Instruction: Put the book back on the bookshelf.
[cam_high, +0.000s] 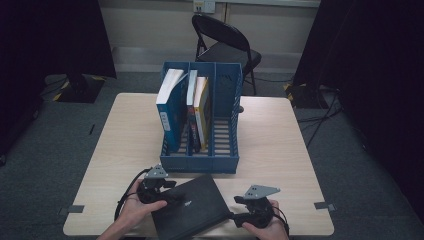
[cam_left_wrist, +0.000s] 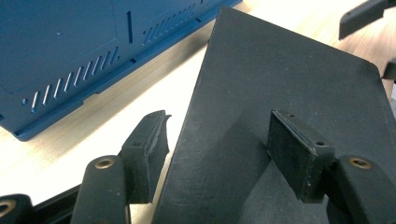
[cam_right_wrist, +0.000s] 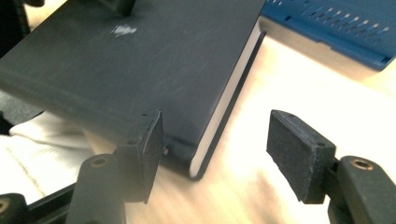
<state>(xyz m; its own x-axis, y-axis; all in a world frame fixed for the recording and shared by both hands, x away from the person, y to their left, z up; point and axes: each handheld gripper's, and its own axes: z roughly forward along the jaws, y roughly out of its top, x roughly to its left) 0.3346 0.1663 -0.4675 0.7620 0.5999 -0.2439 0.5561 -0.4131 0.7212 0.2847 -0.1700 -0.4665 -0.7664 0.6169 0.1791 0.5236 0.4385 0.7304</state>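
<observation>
2 hands work at the near edge of the worktop (cam_high: 280, 135) in the high view, each carrying its tongs. Between them lies a black book (cam_high: 192, 206), flat, turned at an angle, its near corner at the worktop's front edge. Left tongs (cam_high: 172, 192) sit at the book's left edge; right tongs (cam_high: 235, 216) sit at its right corner. Just beyond the book stands a blue file rack (cam_high: 225, 125) with 3 slots: a blue book (cam_high: 170, 110) leans in the left slot, 2 more books (cam_high: 197, 107) stand in the middle slot.

Over to the left gripper view: the left tongs (cam_left_wrist: 219, 140) are spread, 1 jaw over the book's black cover (cam_left_wrist: 280, 70), the other off its edge above the pale wood (cam_left_wrist: 140, 98). Whether the pads press on the book, I cannot tell; a gap shows beside the outer pad. The blue rack's slotted wall (cam_left_wrist: 70, 60) rises just behind.

Now the right gripper view: the right tongs (cam_right_wrist: 215, 135) stand wide apart. The left pad is right at the book's corner (cam_right_wrist: 140, 60), the white page edges showing beside it; the other pad hangs over bare wood, well clear of the book. Nothing is pinched here. The rack's base (cam_right_wrist: 336, 28) shows at the top right.
</observation>
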